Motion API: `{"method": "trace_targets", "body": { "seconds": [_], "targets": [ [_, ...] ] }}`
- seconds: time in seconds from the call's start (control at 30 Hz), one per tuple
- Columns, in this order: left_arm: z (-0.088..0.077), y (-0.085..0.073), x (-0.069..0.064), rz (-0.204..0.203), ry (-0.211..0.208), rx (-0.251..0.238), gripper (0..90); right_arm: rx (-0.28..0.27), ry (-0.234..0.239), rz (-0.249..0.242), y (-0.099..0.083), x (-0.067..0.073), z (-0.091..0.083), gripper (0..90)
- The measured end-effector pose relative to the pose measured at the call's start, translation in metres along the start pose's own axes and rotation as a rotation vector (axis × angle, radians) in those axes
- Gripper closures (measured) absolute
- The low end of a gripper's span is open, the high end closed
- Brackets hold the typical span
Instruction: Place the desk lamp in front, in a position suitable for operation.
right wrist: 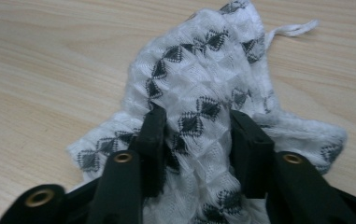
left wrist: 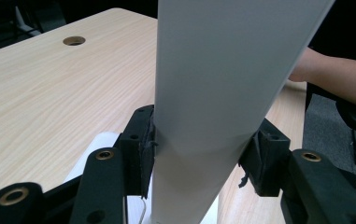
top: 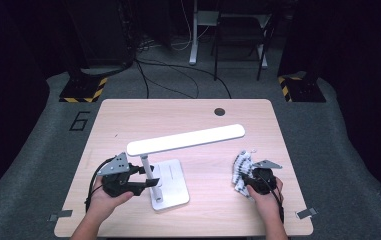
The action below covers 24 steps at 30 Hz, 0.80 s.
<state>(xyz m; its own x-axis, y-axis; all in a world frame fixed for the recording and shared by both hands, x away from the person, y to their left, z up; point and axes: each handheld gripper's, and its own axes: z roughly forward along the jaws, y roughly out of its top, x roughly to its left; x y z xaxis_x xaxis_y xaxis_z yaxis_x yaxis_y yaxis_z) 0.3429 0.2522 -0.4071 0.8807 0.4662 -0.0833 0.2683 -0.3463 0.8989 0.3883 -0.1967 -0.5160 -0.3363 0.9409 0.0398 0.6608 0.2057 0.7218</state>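
The desk lamp (top: 170,165) is smooth white plastic throughout: a flat rectangular base with rounded corners, a slim upright post rising from it, and a long flat head shaped like a rounded bar. The head's long axis runs slantwise across the table (top: 128,112), its far end pointing away to the right toward the round cable hole (top: 219,112), its near end overhanging the post to the left. The left gripper (top: 153,182) comes at the lamp from the left at base height; in the left gripper view the lamp's white face (left wrist: 213,93) fills the space between the two black jaws, and both pads appear to press against its edges, though the contact on the right side is slightly shadowed. To the right of the lamp's base, well apart from it, lies a crumpled cloth (top: 242,167), a soft white knit with a raised quilted weave and dark grey diamond motifs, a loose thread trailing from its far edge. The right gripper (top: 245,186) sits at the cloth's near end; in the right gripper view a bunched fold of the cloth (right wrist: 199,126) is caught between its jaws, which are partly closed onto it. The table is pale wood grain with a matte finish.
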Motion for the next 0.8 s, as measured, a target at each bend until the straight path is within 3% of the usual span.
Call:
{"method": "trace_targets", "body": {
  "seconds": [0.07,0.3,0.33,0.63,0.73,0.8],
  "targets": [
    [0.0,0.0,0.0,0.001,-0.005,-0.004,50.6,-0.006,0.018,-0.002,0.001,0.002,0.0,67.5],
    [0.001,0.0,0.0,0.001,-0.005,-0.008,50.6,0.001,0.016,-0.02,0.001,0.002,0.0,66.6],
    [0.001,0.0,0.0,0.002,-0.004,-0.006,50.6,0.009,0.007,0.003,0.002,0.004,0.0,65.3],
    [0.0,0.0,0.0,0.006,-0.005,-0.005,50.6,0.02,0.025,-0.02,0.005,0.015,0.002,63.9],
    [0.0,-0.001,0.0,0.008,-0.005,-0.008,50.7,0.014,0.065,-0.043,0.006,0.018,-0.001,70.2],
    [0.0,-0.001,0.0,0.012,-0.006,-0.011,50.8,-0.029,0.109,-0.03,0.008,0.022,-0.007,73.0]
  ]
}}
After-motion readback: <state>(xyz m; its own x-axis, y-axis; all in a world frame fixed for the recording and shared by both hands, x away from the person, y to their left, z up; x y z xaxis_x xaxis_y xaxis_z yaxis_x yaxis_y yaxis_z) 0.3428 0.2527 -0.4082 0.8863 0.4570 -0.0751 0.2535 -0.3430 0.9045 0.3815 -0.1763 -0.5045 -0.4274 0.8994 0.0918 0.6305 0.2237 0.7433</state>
